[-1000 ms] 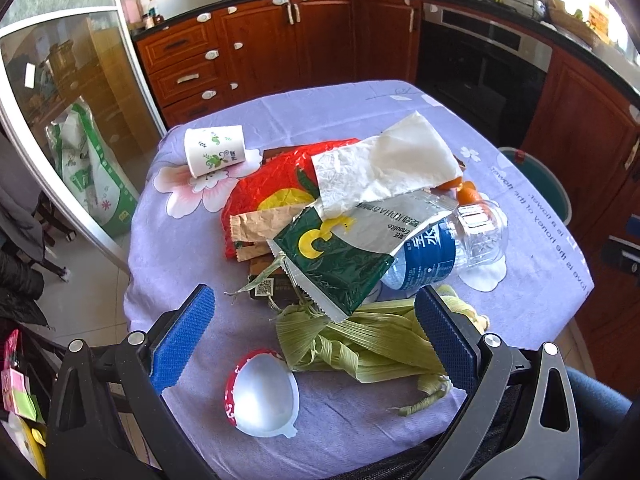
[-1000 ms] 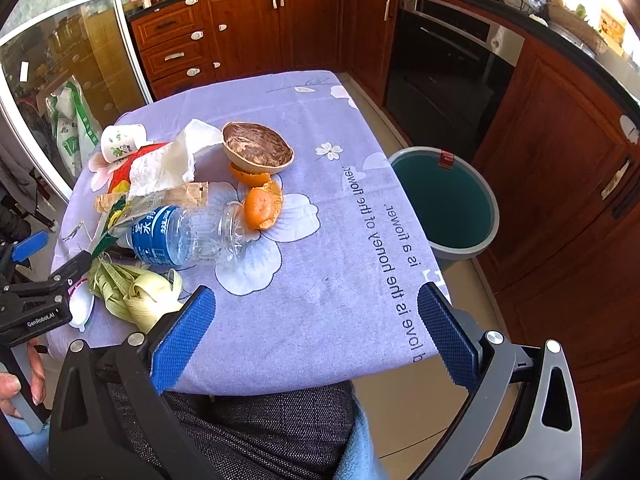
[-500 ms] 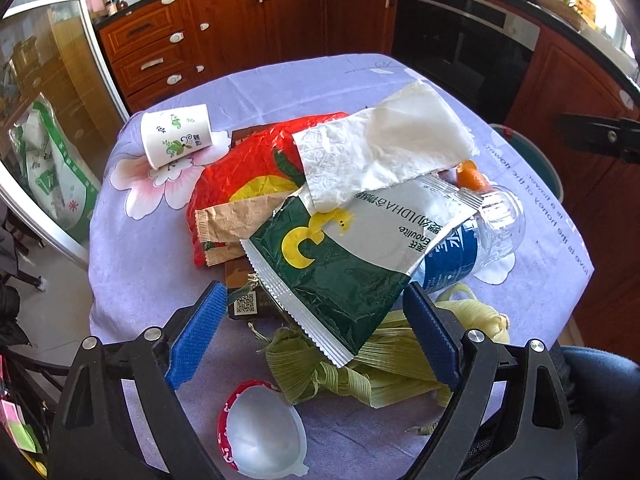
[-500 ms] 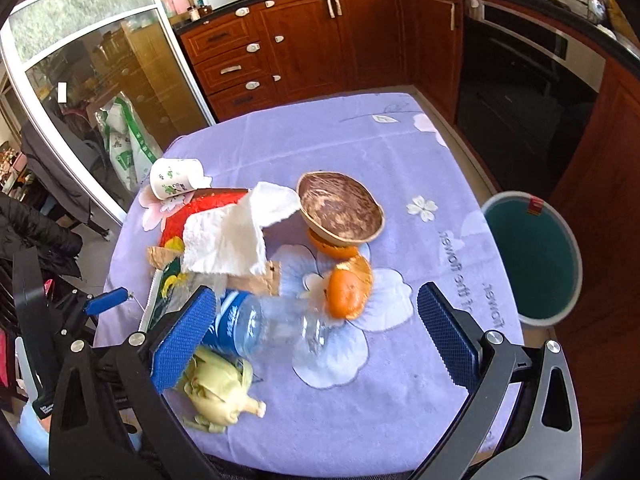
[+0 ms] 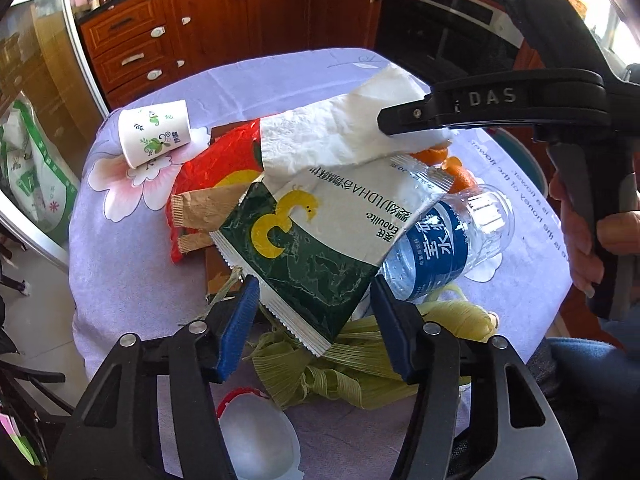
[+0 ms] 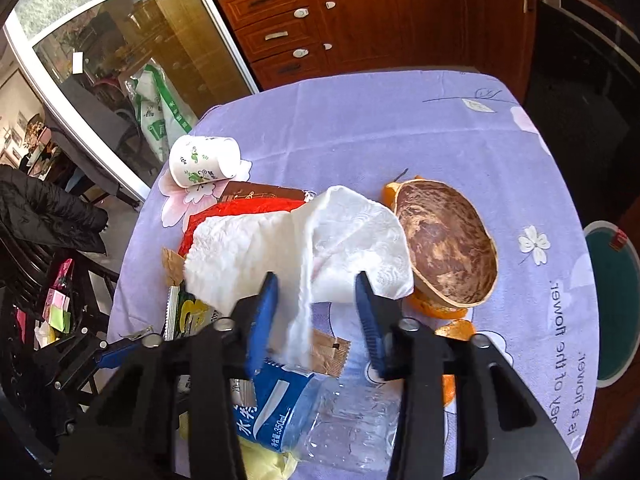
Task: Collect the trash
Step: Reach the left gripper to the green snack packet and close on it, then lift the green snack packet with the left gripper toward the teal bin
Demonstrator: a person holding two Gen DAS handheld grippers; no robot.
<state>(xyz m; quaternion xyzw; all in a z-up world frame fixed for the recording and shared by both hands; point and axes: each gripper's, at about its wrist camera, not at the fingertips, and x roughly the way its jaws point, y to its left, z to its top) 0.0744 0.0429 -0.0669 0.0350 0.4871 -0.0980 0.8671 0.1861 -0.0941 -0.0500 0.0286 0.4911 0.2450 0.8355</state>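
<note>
Left tool closing around green wrapper, pads apart | right tool closing around paper towel, not pinching

Both tools are black plastic frames whose two fingers carry ribbed blue pads, with round silver screws at the finger joints; the left gripper shows four such screws, the right gripper likewise. Seen from the left wrist, the right tool's long black arm bears raised letters "DAS" and one small screw near its tip. Below that lettering a hand wraps a black grip with a grey trigger.
</note>
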